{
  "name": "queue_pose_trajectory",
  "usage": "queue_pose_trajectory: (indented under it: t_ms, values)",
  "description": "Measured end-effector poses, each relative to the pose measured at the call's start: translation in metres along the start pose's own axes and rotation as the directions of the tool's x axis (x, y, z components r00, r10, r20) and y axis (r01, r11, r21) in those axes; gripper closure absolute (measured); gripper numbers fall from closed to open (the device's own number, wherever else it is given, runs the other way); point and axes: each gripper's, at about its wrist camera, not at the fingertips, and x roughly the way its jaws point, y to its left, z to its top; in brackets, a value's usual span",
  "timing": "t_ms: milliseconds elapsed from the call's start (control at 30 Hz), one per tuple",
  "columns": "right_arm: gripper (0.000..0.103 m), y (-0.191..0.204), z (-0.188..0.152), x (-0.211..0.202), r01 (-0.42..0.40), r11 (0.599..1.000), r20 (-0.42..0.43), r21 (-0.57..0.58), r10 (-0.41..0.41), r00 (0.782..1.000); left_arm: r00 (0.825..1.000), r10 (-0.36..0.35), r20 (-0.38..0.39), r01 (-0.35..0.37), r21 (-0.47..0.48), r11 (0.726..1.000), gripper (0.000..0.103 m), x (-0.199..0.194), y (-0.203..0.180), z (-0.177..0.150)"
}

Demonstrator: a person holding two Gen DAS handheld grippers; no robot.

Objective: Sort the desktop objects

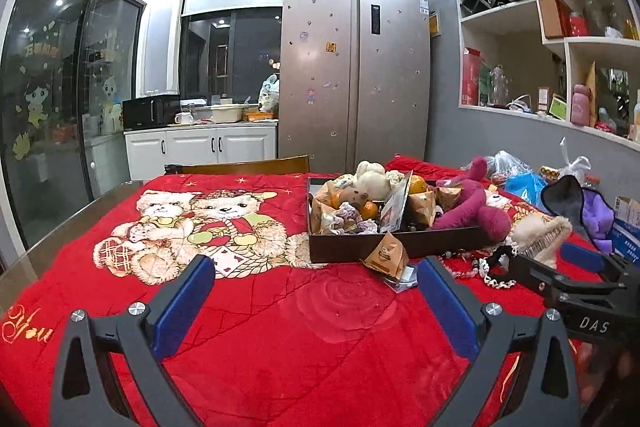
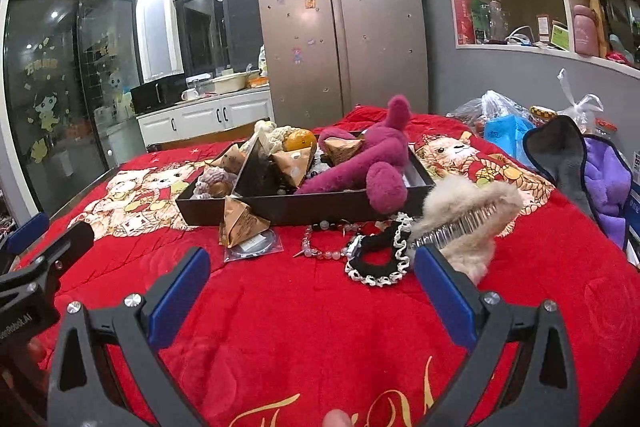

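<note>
Clear packet (image 2: 256, 245) half hidden under brown pouch (image 2: 240, 223); its contents unreadable

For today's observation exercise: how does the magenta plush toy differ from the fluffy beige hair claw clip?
The magenta plush toy lies in the dark tray, one foot over its rim; the fluffy beige hair claw clip lies on the red blanket. The toy is larger. The clip shows metal teeth. Both are furry.

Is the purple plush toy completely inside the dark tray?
No. The purple plush toy lies in the dark tray, but one leg hangs over its front wall.
</note>
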Motion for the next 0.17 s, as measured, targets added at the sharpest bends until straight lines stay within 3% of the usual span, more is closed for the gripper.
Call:
queue_pose_trajectory:
  t_ms: [167]
  values:
    - [0.000,0.0090,-0.0002,0.0017,0.001,0.999,-0.002,-0.043,-0.001,1.000,1.000,0.014,0.025,-0.014,-0.008,1.000,0.000,-0.0058,0.0035,-0.0010]
